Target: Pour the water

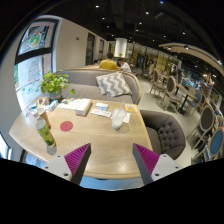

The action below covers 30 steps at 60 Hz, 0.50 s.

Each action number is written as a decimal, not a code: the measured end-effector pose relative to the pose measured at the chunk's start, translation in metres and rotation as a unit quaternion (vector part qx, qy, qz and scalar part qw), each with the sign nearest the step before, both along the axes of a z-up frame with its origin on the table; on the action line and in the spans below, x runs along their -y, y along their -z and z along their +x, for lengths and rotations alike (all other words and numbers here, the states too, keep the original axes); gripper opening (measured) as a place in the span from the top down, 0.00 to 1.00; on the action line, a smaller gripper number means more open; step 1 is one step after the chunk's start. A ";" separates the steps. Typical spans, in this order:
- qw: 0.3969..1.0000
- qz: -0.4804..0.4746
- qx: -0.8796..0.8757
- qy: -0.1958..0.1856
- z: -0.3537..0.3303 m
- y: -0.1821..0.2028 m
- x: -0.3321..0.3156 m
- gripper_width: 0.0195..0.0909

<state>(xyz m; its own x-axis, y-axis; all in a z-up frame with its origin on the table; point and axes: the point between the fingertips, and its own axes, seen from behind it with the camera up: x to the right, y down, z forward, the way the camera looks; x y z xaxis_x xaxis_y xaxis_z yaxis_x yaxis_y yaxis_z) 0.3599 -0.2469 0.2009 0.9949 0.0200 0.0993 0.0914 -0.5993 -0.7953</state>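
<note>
A bottle (46, 135) with a green label stands upright on the left part of the wooden table (100, 145). A white cup (119, 120) sits farther back, to the right of the table's middle, and a round red coaster (66, 126) lies between the two. My gripper (111, 160) is open over the table's near edge. Its magenta pads (76, 157) are wide apart with only bare tabletop between them. The bottle is ahead and to the left of the left finger, and the cup is beyond the fingers. Whether the bottle holds water cannot be made out.
Papers (76, 104) and a leafy green plant (52, 85) sit at the table's far left. A grey padded chair (165, 130) stands to the right of the table. Behind the table is a sofa with a striped cushion (113, 84). More chairs (172, 92) fill the room to the right.
</note>
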 end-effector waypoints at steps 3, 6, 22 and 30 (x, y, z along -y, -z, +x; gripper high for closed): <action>1.000 -0.004 -0.001 -0.002 -0.004 0.003 0.002 0.07; 1.000 -0.008 -0.004 -0.003 -0.015 0.009 0.005 0.08; 0.999 -0.029 -0.032 -0.015 -0.116 0.048 0.026 0.08; 0.998 -0.027 -0.050 -0.030 -0.192 0.062 0.032 0.07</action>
<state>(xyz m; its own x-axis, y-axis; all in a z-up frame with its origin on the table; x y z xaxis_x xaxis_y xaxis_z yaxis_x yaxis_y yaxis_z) 0.1678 -0.2792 0.1389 0.9967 0.0815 -0.0028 0.0500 -0.6378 -0.7686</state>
